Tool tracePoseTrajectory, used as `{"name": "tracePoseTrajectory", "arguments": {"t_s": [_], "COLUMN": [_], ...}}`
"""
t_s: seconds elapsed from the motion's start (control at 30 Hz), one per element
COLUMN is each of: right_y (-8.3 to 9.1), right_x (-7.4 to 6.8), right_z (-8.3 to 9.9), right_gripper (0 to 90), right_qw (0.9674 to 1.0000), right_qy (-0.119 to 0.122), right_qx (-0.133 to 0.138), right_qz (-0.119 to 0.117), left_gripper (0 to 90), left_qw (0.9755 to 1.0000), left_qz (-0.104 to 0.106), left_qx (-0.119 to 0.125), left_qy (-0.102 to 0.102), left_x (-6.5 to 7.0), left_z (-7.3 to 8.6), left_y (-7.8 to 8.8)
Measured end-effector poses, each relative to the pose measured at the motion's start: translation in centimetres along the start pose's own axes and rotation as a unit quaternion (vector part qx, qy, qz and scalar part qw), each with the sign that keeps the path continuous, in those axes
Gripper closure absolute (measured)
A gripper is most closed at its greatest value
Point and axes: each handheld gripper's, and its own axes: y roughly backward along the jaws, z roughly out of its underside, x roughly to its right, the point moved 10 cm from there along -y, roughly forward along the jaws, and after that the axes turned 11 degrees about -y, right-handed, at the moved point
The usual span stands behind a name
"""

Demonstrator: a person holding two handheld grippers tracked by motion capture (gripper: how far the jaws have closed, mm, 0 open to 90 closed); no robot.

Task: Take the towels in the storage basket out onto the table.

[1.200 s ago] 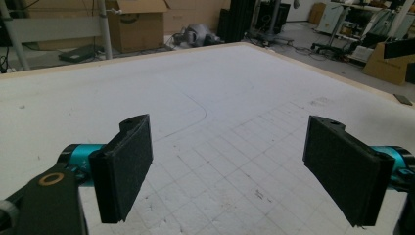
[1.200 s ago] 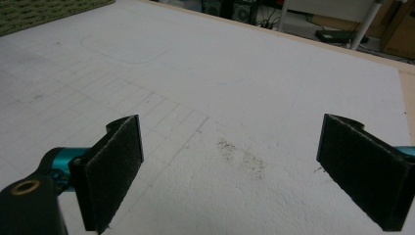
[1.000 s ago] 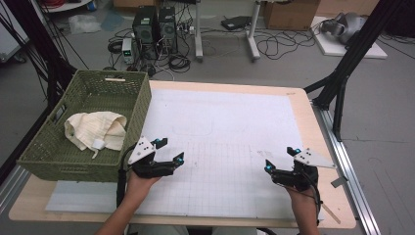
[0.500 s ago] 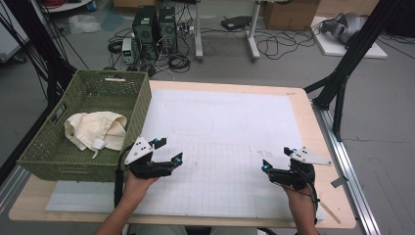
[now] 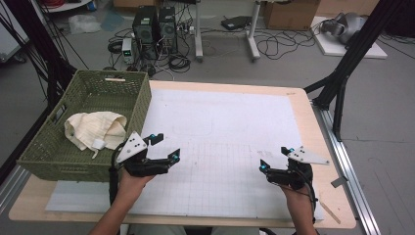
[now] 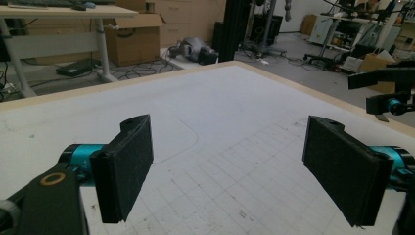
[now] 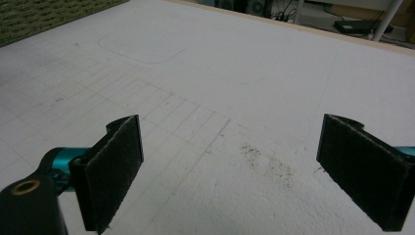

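Here the cream cloth (image 5: 93, 129) lies in the green basket (image 5: 132, 105) at the tabletop's (image 5: 235, 117) left edge, just beside the left tongs (image 5: 165, 147), possibly apart. Both left and right tongs (image 5: 275, 157) gape wide, empty, the right well away.

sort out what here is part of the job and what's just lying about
Part of the job: left gripper, open; right gripper, open; cream cloth lying in the green basket; white gridded mat.

Just lying about: computer towers, floor cables, cardboard box.
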Motion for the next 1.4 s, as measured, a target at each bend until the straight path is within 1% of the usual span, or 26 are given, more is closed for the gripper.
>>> {"name": "tracePoseTrajectory", "arguments": {"t_s": [0.13,0.37,0.53,0.57,0.6,0.63,0.67,0.7,0.73,0.77,0.8,0.83,0.87,0.97,1.0,1.03,1.07,1.13,1.17,1.2,1.23,1.27,1.3,1.33,1.37,1.4], "right_y": [-0.1,-0.3,-0.2,-0.2,-0.1,-0.1,0.0,0.0,0.0,0.0,-0.1,-0.1,-0.1,-0.3,-0.3,-0.3,-0.4,-0.5,-0.5,-0.5,-0.5,-0.5,-0.5,-0.5,-0.5,-0.5], "right_x": [0.0,-0.2,0.0,0.0,0.0,0.1,0.1,0.1,0.1,0.0,0.0,0.0,-0.1,-0.2,-0.2,-0.2,-0.2,-0.3,-0.3,-0.4,-0.4,-0.3,-0.3,-0.2,-0.2,-0.2], "right_z": [0.1,0.1,0.1,0.1,0.1,0.1,0.0,0.0,0.1,0.1,0.1,0.1,0.2,0.2,0.2,0.3,0.3,0.3,0.3,0.4,0.4,0.4,0.4,0.3,0.3,0.4], "right_gripper": [9.3,9.3,9.2,9.3,9.3,9.3,9.3,9.2,9.3,9.3,9.2,9.2,9.3,9.2,9.2,9.3,9.3,9.3,9.3,9.3,9.3,9.3,9.3,9.3,9.2,9.3], "right_qw": [1.0,1.0,1.0,1.0,1.0,1.0,1.0,1.0,1.0,1.0,1.0,1.0,1.0,1.0,1.0,1.0,1.0,1.0,1.0,0.9999,0.9999,0.9999,0.9999,1.0,1.0,0.9999], "right_qy": [0.001,0.001,-0.002,-0.003,-0.007,-0.006,-0.006,-0.008,-0.008,-0.006,-0.008,-0.006,-0.007,-0.005,-0.004,-0.004,-0.005,-0.003,-0.003,-0.004,-0.004,-0.003,-0.003,-0.002,-0.002,-0.004], "right_qx": [-0.002,-0.004,-0.001,0.0,-0.001,0.001,0.002,0.002,0.001,0.001,0.0,0.0,-0.002,-0.004,-0.004,-0.006,-0.007,-0.008,-0.008,-0.009,-0.009,-0.01,-0.01,-0.008,-0.009,-0.01], "right_qz": [-0.002,-0.003,-0.002,-0.001,0.001,0.003,0.003,0.004,0.005,0.004,0.004,0.003,0.002,0.001,0.001,0.0,0.0,-0.001,-0.001,-0.001,-0.001,-0.001,-0.001,-0.001,0.0,0.0], "left_gripper": [19.5,19.6,19.8,19.7,19.8,19.8,19.8,19.8,19.8,19.8,19.8,19.8,19.7,19.8,19.9,19.9,19.9,19.8,19.8,19.8,19.7,19.7,19.5,19.5,19.5,19.5], "left_qw": [1.0,0.9999,0.9996,0.9996,0.9991,0.9991,0.9987,0.9987,0.9983,0.9983,0.9978,0.9978,0.9973,0.9964,0.996,0.996,0.9951,0.994,0.994,0.9928,0.9928,0.9912,0.9912,0.9899,0.9899,0.9883], "left_qz": [-0.003,-0.007,-0.017,-0.017,-0.024,-0.024,-0.032,-0.032,-0.041,-0.041,-0.052,-0.052,-0.062,-0.078,-0.083,-0.083,-0.095,-0.106,-0.106,-0.117,-0.117,-0.128,-0.128,-0.135,-0.135,-0.143], "left_qx": [0.005,0.007,0.023,0.023,0.035,0.035,0.04,0.04,0.04,0.04,0.04,0.04,0.038,0.032,0.031,0.031,0.023,0.016,0.016,0.006,0.006,-0.006,-0.006,-0.02,-0.02,-0.034], "left_qy": [0.005,0.004,0.004,0.004,0.004,0.004,0.001,0.001,0.0,0.0,-0.004,-0.004,-0.004,0.005,0.011,0.011,0.015,0.019,0.019,0.026,0.026,0.034,0.034,0.038,0.038,0.04], "left_x": [-0.3,-0.9,-2.1,-2.1,-2.9,-2.9,-3.8,-3.8,-4.9,-4.9,-6.2,-6.2,-7.5,-9.7,-10.4,-10.4,-11.8,-13.2,-13.2,-14.6,-14.6,-15.9,-15.9,-16.9,-16.9,-17.8], "left_z": [-0.6,-1.7,-3.6,-3.6,-4.7,-4.7,-5.6,-5.6,-6.3,-6.3,-6.8,-6.8,-7.1,-7.2,-7.2,-7.2,-7.0,-6.8,-6.8,-6.5,-6.5,-5.9,-5.9,-5.2,-5.2,-4.5], "left_y": [0.4,1.2,2.5,2.5,3.4,3.4,4.2,4.2,5.0,5.0,5.9,5.9,6.7,7.8,8.1,8.1,8.6,9.0,9.0,9.4,9.4,9.7,9.7,9.7,9.7,9.7]}}
